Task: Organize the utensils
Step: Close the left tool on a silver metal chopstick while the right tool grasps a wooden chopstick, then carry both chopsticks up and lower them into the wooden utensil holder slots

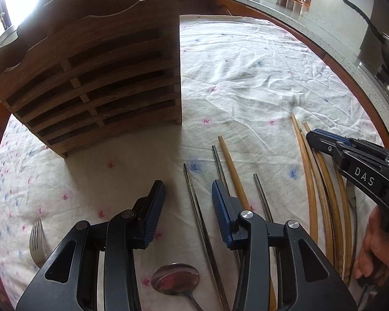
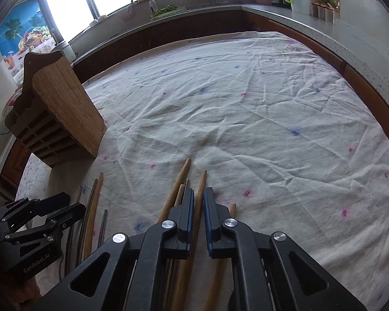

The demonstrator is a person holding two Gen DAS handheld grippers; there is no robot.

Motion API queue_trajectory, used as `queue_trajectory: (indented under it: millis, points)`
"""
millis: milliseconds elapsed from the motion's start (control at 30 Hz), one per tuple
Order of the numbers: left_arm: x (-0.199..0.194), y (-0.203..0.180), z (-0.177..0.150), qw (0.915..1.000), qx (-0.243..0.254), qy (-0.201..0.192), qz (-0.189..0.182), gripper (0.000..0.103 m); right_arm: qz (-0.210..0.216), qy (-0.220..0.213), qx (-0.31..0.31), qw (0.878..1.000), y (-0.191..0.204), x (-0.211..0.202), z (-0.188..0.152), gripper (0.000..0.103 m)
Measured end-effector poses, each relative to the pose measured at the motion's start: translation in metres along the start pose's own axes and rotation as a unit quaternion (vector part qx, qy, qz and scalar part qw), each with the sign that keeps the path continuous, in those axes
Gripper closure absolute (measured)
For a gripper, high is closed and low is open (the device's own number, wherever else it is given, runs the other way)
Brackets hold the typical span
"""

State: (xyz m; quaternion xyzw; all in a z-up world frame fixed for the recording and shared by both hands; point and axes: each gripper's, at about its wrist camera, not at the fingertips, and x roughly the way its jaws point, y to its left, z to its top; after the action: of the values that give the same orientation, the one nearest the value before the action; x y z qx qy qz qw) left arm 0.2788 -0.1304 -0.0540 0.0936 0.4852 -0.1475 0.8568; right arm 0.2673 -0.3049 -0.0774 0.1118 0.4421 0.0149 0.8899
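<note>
Two tools working: right tool (image 2: 199,197) clamped on a wooden chopstick (image 2: 201,181), left tool (image 1: 188,194) open over a metal chopstick (image 1: 194,202); next, probably lift toward the wooden rack (image 1: 96,83).

Black left gripper (image 1: 188,194) with blue ribbed pads. Ahead, dark brown slatted wooden rack (image 1: 96,83). Underneath, cream cloth (image 1: 246,77) dotted pink and blue. Between the fingers, silver-grey metal chopstick (image 1: 194,202); just right, tan wooden chopstick (image 1: 230,165); below, shiny silver spoon (image 1: 175,280).
</note>
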Motion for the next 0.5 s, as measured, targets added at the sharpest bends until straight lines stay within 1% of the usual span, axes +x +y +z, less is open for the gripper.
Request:
queue_trajectory:
  millis: [33,67,100,133,167,233,300,333,500]
  points:
    - [0.000,-0.002,0.000,1.0000,0.002,-0.003,-0.002,0.070,0.000,0.001,-0.002,1.000,0.000,0.001,0.001,0.096]
    - [0.000,-0.004,0.001,1.0000,0.005,-0.005,-0.002,0.075,-0.001,0.002,-0.005,1.000,0.001,0.002,0.002,0.096]
    - [0.000,-0.006,0.000,0.9999,0.010,-0.008,-0.002,0.084,-0.002,0.001,-0.008,1.000,0.002,0.002,0.003,0.096]
    - [0.000,-0.009,0.000,0.9998,0.015,-0.010,-0.002,0.088,-0.003,0.000,-0.009,1.000,0.003,0.002,0.002,0.096]
    - [0.001,-0.011,0.001,0.9998,0.017,-0.011,-0.002,0.097,-0.003,-0.001,-0.010,1.000,0.003,0.002,0.002,0.095]
    - [0.002,-0.010,0.003,0.9998,0.011,-0.010,-0.009,0.098,0.002,-0.002,0.000,1.000,0.002,0.001,0.002,0.096]
    - [-0.002,-0.003,0.003,0.9993,-0.006,-0.005,-0.036,0.099,0.029,0.000,0.024,0.999,-0.001,-0.003,0.001,0.097]
    - [-0.006,0.000,0.001,0.9988,-0.014,-0.008,-0.046,0.099,0.037,-0.005,0.029,0.999,-0.001,-0.008,0.000,0.097]
    - [-0.042,0.016,-0.007,0.9962,-0.034,-0.037,-0.072,0.099,0.069,-0.033,0.035,0.996,0.006,-0.043,-0.004,0.098]
